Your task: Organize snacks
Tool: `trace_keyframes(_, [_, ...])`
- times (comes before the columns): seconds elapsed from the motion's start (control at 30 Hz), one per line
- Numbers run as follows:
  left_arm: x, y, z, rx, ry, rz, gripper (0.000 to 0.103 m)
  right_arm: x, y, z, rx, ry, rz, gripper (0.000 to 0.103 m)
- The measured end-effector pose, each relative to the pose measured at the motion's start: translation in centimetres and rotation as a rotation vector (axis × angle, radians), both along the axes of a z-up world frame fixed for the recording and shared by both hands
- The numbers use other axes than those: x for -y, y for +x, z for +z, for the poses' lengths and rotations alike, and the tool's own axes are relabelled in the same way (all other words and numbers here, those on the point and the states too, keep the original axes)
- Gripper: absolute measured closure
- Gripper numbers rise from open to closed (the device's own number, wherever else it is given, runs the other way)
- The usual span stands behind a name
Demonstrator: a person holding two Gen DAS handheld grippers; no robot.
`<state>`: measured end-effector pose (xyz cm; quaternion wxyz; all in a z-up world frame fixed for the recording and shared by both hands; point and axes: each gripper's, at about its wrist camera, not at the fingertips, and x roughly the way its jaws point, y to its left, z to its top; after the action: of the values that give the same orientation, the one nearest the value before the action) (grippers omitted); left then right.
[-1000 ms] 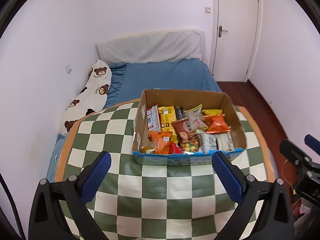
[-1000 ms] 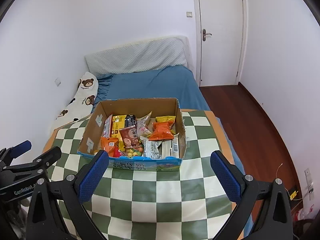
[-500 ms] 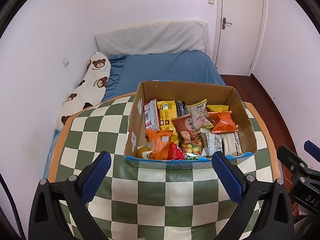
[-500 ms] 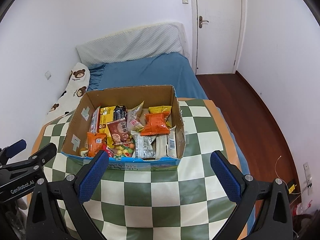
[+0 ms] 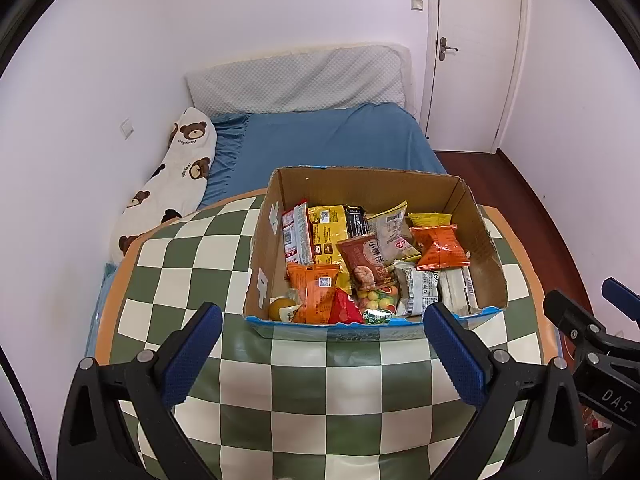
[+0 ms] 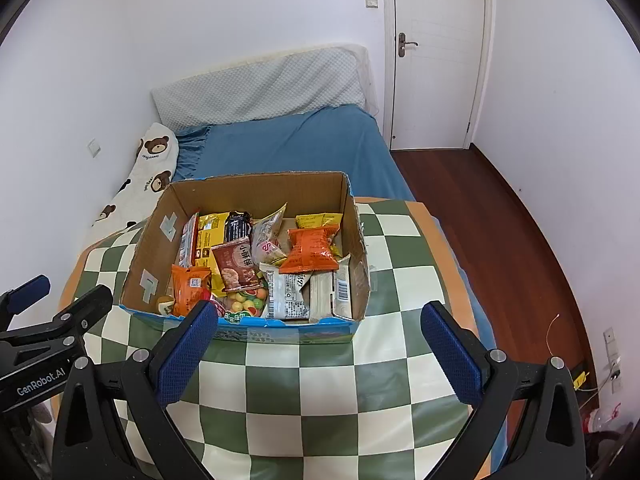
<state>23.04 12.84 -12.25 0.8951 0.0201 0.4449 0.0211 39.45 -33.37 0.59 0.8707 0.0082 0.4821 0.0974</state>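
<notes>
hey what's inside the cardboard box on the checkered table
The cardboard box is packed with snack packets: an orange packet, a yellow packet, a bag of colourful candy balls. Whatever lies beneath them is covered.

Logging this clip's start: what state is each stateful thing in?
Cardboard box: open-topped, full of snack packets, on the checkered table.
Left gripper: jaws open, empty.
Right gripper: jaws open, empty.
Door: closed.
</notes>
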Motion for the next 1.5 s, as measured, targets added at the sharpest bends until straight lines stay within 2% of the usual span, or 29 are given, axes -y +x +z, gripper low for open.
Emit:
trace_keyframes(1.17, [-0.1,-0.4,-0.2,-0.01,-0.01,0.006,0.0,0.1,-0.1,0.5,0.009,-0.005,0.018,0.0])
trace_keyframes(1.5, [-0.2,-0.5,0.5,0.005,-0.008,0.02,0.0,-0.1,0.0,1.1,0.016,0.003,0.04,0.0])
